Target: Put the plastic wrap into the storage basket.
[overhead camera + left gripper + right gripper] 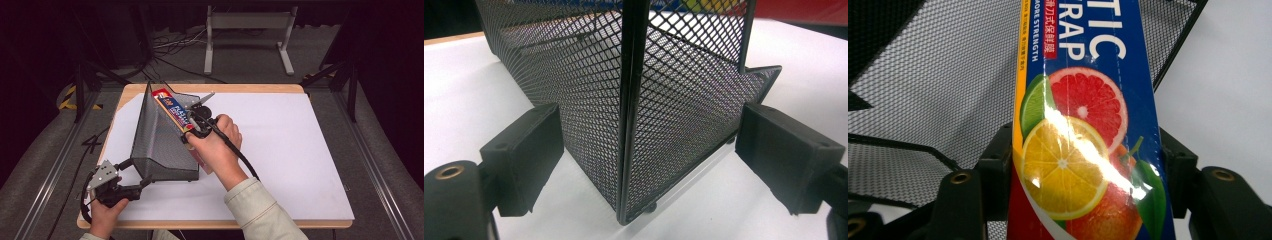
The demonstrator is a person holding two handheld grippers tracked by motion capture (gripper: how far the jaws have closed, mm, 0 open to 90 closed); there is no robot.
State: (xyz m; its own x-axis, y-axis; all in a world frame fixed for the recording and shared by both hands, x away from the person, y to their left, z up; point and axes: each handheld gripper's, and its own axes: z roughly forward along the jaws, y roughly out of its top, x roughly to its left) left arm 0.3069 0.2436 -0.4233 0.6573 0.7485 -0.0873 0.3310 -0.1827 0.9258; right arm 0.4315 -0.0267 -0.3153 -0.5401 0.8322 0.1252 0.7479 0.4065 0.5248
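Note:
A black wire-mesh file holder (pixel 160 135) stands on the white mat, its open top facing right. A long blue plastic wrap box (pixel 175 114) with citrus fruit printed on it leans over the holder's right side. My right gripper (pixel 192 125) is shut on that box, whose face (pixel 1083 130) sits between the two black jaws. My left gripper (pixel 142 182) is open at the holder's near left corner. In the left gripper view that corner post (pixel 630 115) stands between the spread pads (pixel 529 155) without touching them.
The white mat (pixel 290 150) covers a wooden table, with bare room on its right half. Beyond the far edge are a grey metal stand (pixel 247 35) and cables on the floor. Metal rails run along both sides.

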